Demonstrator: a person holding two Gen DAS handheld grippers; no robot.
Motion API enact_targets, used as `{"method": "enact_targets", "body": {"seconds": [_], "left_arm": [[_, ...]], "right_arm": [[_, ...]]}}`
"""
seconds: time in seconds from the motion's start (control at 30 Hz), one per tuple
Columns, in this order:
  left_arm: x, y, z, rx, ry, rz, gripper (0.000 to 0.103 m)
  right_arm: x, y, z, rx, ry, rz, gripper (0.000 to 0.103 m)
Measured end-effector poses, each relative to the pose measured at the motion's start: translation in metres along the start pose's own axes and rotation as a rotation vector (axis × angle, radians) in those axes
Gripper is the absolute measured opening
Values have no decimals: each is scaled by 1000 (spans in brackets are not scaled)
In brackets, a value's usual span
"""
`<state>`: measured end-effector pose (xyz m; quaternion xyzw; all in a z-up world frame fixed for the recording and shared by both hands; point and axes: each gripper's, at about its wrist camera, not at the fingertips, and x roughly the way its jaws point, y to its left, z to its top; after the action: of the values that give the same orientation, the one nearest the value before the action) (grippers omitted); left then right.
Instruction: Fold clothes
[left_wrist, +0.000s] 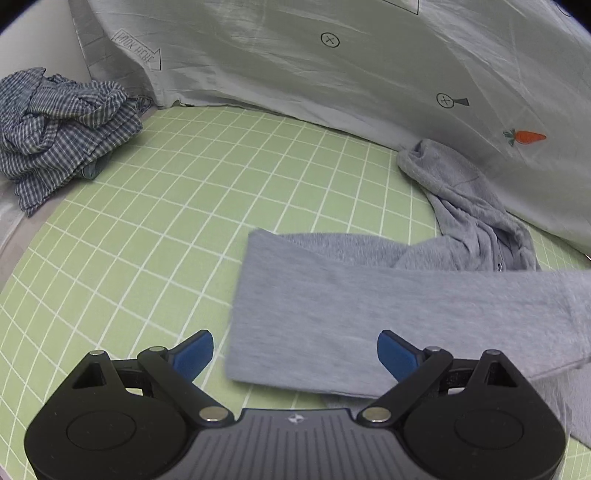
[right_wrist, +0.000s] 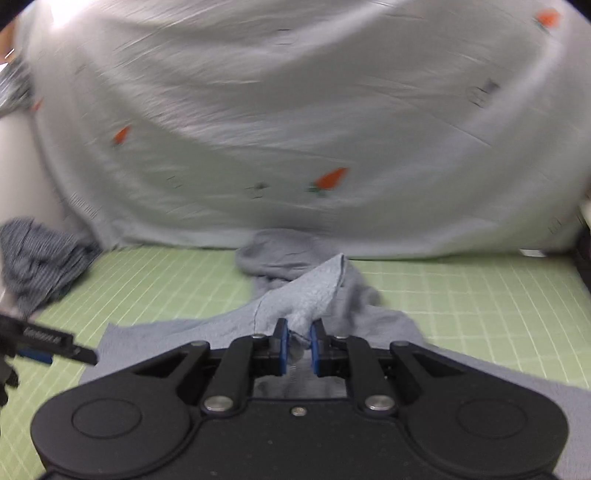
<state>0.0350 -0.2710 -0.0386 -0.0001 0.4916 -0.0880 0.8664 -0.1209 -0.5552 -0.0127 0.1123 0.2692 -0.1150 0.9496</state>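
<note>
The grey knit garment (left_wrist: 332, 306) lies on the green gridded mat (left_wrist: 166, 206), toward the mat's right half and running back to its far edge, where a bunched part rests against the pale carrot-print sheet (left_wrist: 332, 92) hanging behind. One long flat panel, a sleeve or a folded side, stretches smoothly across the near middle of the mat; the rest is gathered and twisted behind it.

The right tool (right_wrist: 296, 345) has its blue pads pressed together on a raised ridge of the grey fabric, lifting it into a small tent above the mat. The left tool (left_wrist: 295, 356) is spread wide, holding nothing, poised just over the near left corner of the flat panel.

The cloth looks light, soft and limp, a fleecy jersey that drapes and stretches rather than holding any line. It will sag between two holds and drag on the mat, so a pinch in the middle only makes a peak. In my judgement the better holds are hems, cuffs, seams or corners, where the layers are doubled and less likely to slip from the pads; the panel corner under the left tool is such a place.

A crumpled blue checked garment (left_wrist: 59, 129) sits at the mat's far left corner, well apart from the grey one.
</note>
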Motion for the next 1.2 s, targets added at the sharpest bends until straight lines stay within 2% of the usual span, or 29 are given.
{"method": "enact_targets", "body": {"seconds": [0.1, 0.23, 0.4, 0.63, 0.77, 0.83, 0.87, 0.9, 1.03, 1.2], "left_arm": [[1, -7, 2, 40, -6, 23, 95], [16, -14, 2, 68, 54, 34, 95], [27, -25, 2, 132, 93, 42, 95], [45, -46, 0, 203, 144, 42, 95], [55, -53, -6, 221, 178, 38, 95], [58, -54, -8, 226, 189, 40, 95], [60, -55, -9, 228, 194, 41, 95], [62, -55, -10, 230, 202, 45, 95], [70, -54, -16, 232, 233, 58, 95], [76, -52, -17, 222, 248, 63, 97]], "right_arm": [[2, -29, -2, 23, 6, -74, 13], [1, -72, -14, 40, 23, -195, 12], [-7, -133, -25, 161, 28, -397, 12], [-20, -193, -36, 264, 17, -617, 12], [-7, -213, -49, 362, 107, -625, 16], [0, -216, -58, 412, 149, -609, 32], [2, -218, -61, 440, 160, -600, 50], [5, -219, -65, 471, 169, -587, 57], [15, -219, -79, 569, 207, -548, 65], [22, -217, -80, 575, 197, -561, 75]]}}
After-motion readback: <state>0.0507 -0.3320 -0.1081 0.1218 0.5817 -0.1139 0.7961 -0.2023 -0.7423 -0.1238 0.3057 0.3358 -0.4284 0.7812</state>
